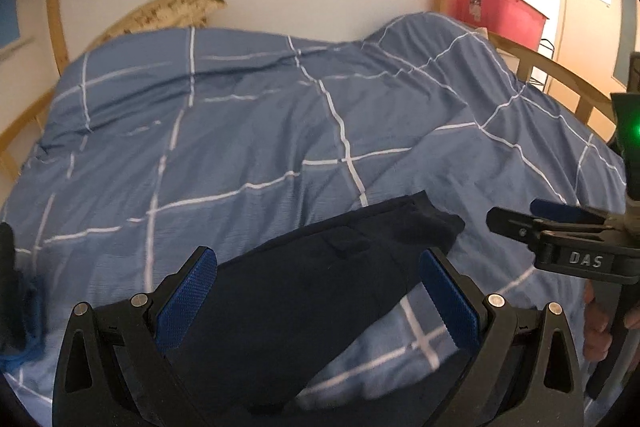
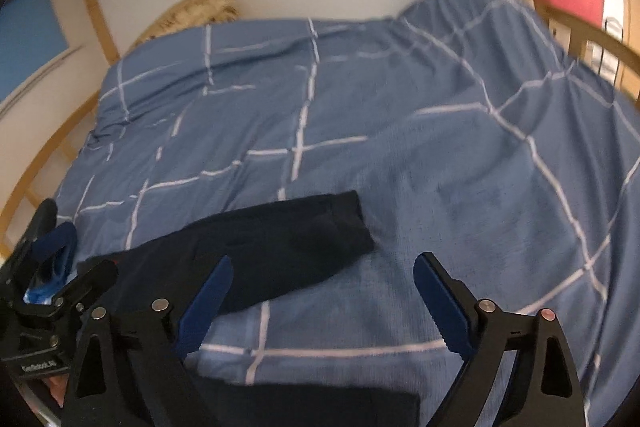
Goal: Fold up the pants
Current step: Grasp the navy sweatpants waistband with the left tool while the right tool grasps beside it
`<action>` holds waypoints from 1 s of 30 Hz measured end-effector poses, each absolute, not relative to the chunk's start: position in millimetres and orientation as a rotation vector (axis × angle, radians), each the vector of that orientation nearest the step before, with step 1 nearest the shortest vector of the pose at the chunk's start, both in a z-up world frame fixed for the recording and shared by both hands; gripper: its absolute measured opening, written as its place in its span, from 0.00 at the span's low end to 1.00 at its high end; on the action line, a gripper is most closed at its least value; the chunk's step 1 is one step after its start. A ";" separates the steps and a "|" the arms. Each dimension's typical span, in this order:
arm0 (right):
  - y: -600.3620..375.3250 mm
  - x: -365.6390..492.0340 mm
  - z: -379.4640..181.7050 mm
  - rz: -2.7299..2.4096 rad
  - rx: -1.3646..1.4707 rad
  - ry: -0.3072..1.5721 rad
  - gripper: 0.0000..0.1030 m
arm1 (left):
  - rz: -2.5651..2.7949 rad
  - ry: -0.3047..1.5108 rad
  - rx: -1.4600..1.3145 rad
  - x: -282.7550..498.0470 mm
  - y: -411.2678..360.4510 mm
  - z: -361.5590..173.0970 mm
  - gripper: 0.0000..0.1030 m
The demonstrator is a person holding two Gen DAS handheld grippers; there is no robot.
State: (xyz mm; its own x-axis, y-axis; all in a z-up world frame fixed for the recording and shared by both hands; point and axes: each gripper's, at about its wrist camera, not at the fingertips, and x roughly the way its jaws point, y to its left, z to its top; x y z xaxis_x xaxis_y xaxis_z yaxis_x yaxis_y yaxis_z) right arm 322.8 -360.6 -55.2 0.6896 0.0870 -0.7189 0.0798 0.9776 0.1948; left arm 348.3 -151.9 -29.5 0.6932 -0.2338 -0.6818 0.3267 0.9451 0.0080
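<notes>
Dark navy pants (image 1: 320,279) lie in a long folded strip on the blue checked duvet (image 1: 248,131), one end pointing away to the right. My left gripper (image 1: 318,291) is open above the pants, which pass between its fingers without being held. My right gripper (image 2: 320,299) is open and empty over the duvet, just right of the pants (image 2: 280,247). It also shows in the left wrist view (image 1: 520,219) at the right edge. The left gripper shows in the right wrist view (image 2: 76,263) at the lower left. A second dark cloth part (image 2: 320,403) lies at the bottom edge.
The bed has a curved wooden frame (image 1: 560,75) at its right end. A beige patterned pillow (image 1: 176,11) leans on the white wall behind. A red storage box (image 1: 496,15) stands beyond the bed's right end, near a door. The duvet bulges high at the far right.
</notes>
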 end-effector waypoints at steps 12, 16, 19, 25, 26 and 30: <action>-399.8 378.3 -123.9 0.017 0.571 1.024 0.60 | -0.312 0.797 0.214 391.9 -193.9 -61.5 1.00; -405.4 389.3 -140.7 0.004 0.637 1.048 0.56 | -0.302 0.804 0.227 399.3 -197.7 -68.4 1.00; -407.2 395.7 -151.7 0.009 0.686 1.062 0.54 | -0.293 0.818 0.232 404.4 -197.0 -75.7 1.00; -412.0 401.5 -167.0 0.009 0.735 1.072 0.36 | -0.288 0.877 0.188 413.7 -190.3 -93.2 1.00; -412.1 402.0 -167.5 0.013 0.730 1.073 0.34 | -0.286 0.883 0.185 413.9 -189.9 -95.3 1.00; -405.7 399.1 -158.0 0.036 0.631 1.037 0.22 | -0.284 0.892 0.185 413.5 -187.9 -101.3 1.00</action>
